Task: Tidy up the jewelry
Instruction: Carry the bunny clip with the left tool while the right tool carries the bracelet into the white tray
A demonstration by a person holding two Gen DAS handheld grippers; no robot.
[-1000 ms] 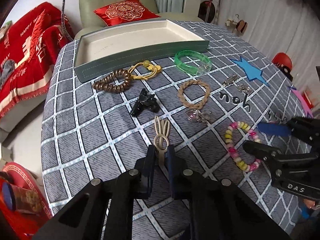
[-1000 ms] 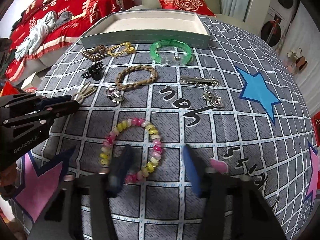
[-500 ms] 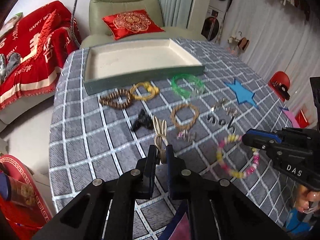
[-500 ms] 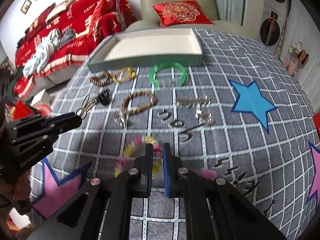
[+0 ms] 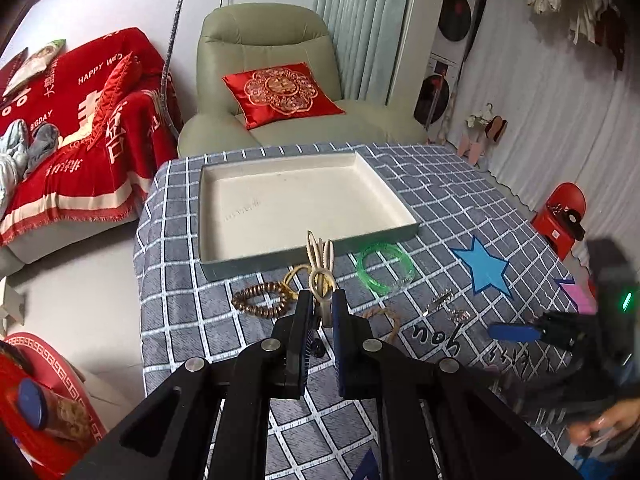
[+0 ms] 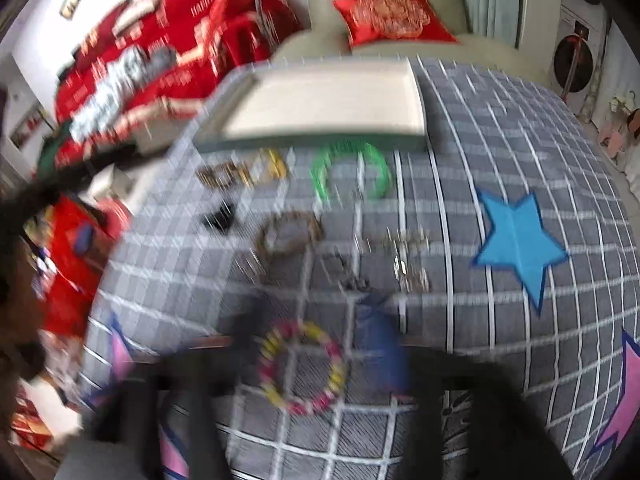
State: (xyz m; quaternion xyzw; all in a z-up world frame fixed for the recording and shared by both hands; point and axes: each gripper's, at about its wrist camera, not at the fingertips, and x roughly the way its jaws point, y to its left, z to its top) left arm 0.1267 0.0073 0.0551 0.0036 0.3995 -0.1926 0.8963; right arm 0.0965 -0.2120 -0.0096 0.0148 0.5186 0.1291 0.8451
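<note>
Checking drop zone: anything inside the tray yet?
The tray shows only bare cream lining with faint marks. The hair clip held in the left gripper covers a small strip of its near edge.

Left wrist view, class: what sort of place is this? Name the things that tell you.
Most likely a home living room: a green armchair with a red embroidered cushion, a sofa under a red throw, and a table with a checked cloth bearing jewelry.

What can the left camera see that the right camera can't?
Only the left view shows the cream hair clip pinched in the left hand-held gripper, and the brown bead bracelet sharply.

Only the right view, which is blurry, shows the pink and yellow bead bracelet lying between the right hand-held gripper's spread fingers.

Both show the white tray, the green bangle and the blue star.
</note>
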